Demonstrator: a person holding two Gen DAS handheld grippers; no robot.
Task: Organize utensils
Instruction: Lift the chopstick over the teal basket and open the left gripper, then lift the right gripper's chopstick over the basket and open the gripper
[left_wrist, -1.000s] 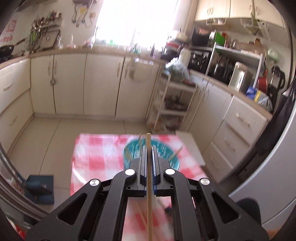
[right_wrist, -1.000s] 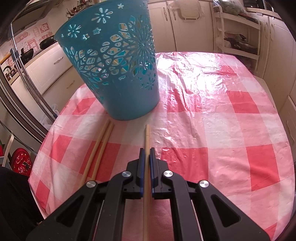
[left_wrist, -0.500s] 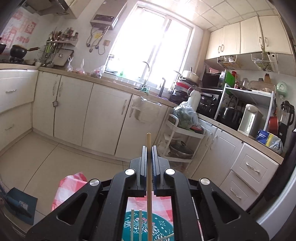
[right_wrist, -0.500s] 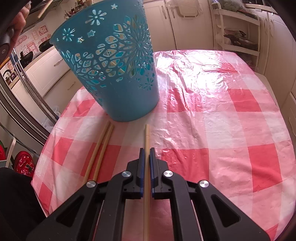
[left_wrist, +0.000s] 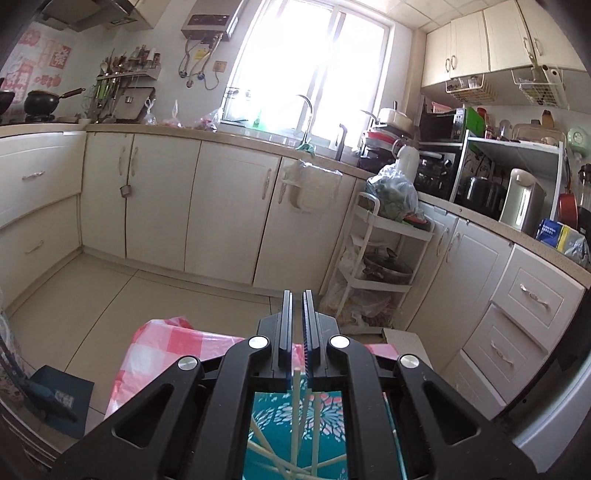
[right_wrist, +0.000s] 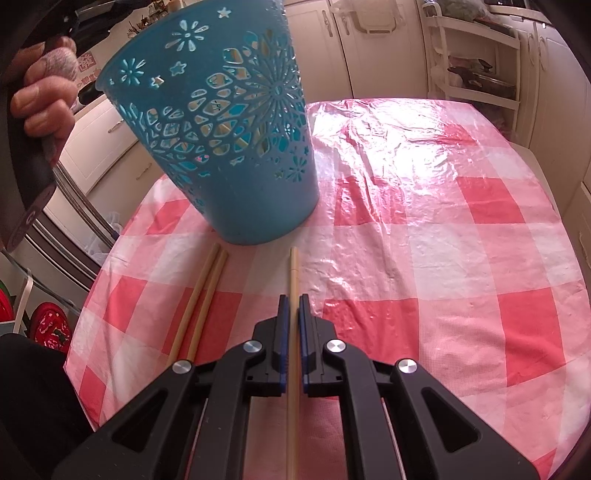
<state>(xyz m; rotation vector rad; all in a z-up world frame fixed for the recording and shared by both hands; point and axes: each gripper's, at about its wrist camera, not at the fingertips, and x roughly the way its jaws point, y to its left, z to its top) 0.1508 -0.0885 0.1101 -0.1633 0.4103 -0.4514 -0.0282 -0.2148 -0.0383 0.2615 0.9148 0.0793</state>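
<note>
A teal cut-out basket (right_wrist: 236, 147) stands on the red-and-white checked tablecloth (right_wrist: 424, 258). My left gripper (left_wrist: 297, 306) hovers right above the basket (left_wrist: 295, 435), jaws slightly apart with nothing between them; several chopsticks (left_wrist: 295, 417) stand inside the basket below it. My right gripper (right_wrist: 291, 306) is low over the cloth in front of the basket, shut on one chopstick (right_wrist: 293, 269) that points at the basket. Two more chopsticks (right_wrist: 203, 295) lie side by side on the cloth to its left.
The hand on the left gripper's handle (right_wrist: 40, 99) shows at the upper left of the right wrist view. Kitchen cabinets (left_wrist: 229, 206), a white trolley (left_wrist: 380, 258) and a counter with appliances (left_wrist: 517, 199) surround the table. A blue box (left_wrist: 59, 398) lies on the floor.
My left gripper rose, tilted up over the basket, opened a little and let its chopstick drop into the basket. My right gripper stayed shut on its chopstick, barely moving.
</note>
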